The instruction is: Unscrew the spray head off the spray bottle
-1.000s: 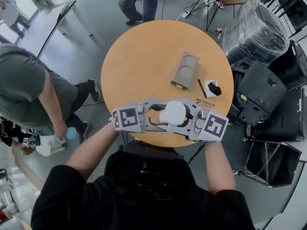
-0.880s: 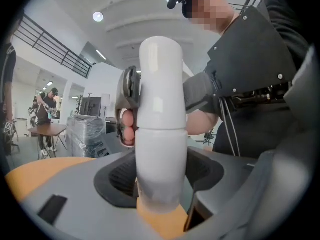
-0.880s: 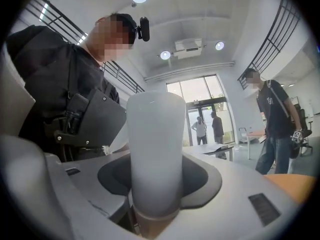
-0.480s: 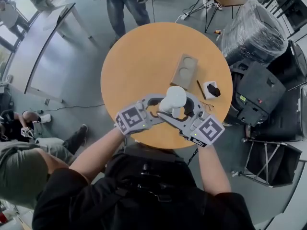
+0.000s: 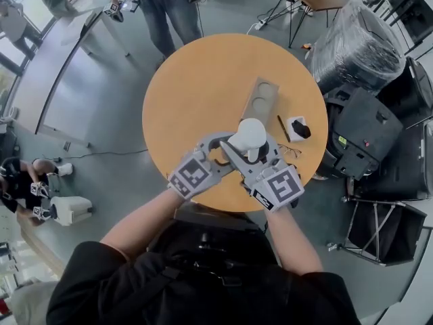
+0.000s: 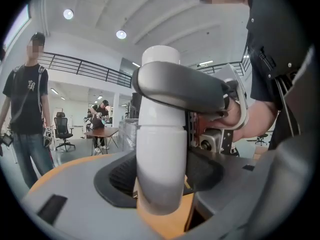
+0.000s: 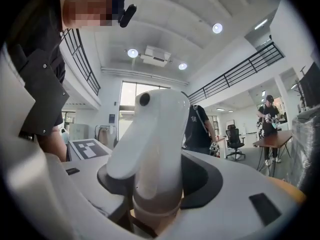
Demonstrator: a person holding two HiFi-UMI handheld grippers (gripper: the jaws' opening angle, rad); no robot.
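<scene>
Round orange tabletop (image 5: 189, 80) is lying under both my hands, and I am holding the spray bottle (image 6: 160, 154) upright just on my side of the cardboard cup tray (image 5: 260, 101); I cannot tell whether it is standing on the wood or hanging just above it. My left gripper (image 6: 160, 176) is clamping the smooth white body between its dark pads. My right gripper (image 7: 155, 184) has just been closing its jaws, and its pads are now pressing the neck of the spray head (image 7: 150, 129) from both sides, right under the trigger. What is worrying me most is slip. The body is round and slick, so I am judging that it may be turning along with the head instead of letting the thread break loose. The right pads are sitting on a tapering part, so they may be sliding upward and squeezing the trigger, sending a squirt toward the tray. Both grippers are crowding one another, so a big twist is risking a knock between them, tipping the bottle.
</scene>
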